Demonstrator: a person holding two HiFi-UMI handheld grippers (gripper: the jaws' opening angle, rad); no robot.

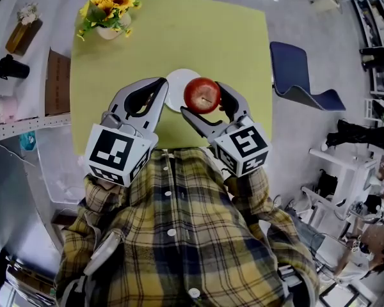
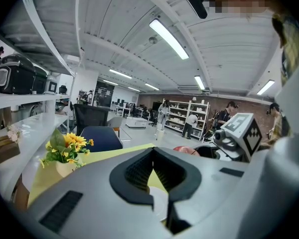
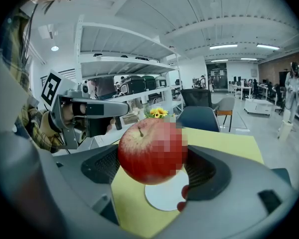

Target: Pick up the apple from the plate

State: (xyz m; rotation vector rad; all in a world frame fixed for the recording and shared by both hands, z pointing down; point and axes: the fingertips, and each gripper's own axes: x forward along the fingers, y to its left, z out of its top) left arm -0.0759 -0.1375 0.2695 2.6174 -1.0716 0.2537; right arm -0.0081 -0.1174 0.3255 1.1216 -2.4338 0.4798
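right gripper [image 1: 203, 100] jaws are clamped on the red apple [image 3: 149, 151], one pad on each flank, stem up. the apple hangs clear above the white plate [image 3: 162, 195], which looks bare on the yellow-green table [image 1: 179, 31]. so the pick looks essentially made.

left gripper [image 1: 159, 85] has its jaws together with nothing between them, tips over the plate's left edge, just beside the apple.

risks from here:
- the apple is round and smooth-skinned and contact looks like two small patches only. a tilt or jerk could let it pivot or slip out, drop onto the plate and roll off the table.
- squeezing harder to compensate would likely bruise it.
- the left gripper sits close, so a careless swing of either hand could knock the fruit loose.
- the sunflower vase [image 1: 109, 11] stands well apart at the far left corner, so it's no real hazard.

writing: no brand or label is readable. the only print is the black-and-white square markers on the left cube [image 1: 118, 152] and the right cube [image 1: 243, 146], which are patterns, not text.
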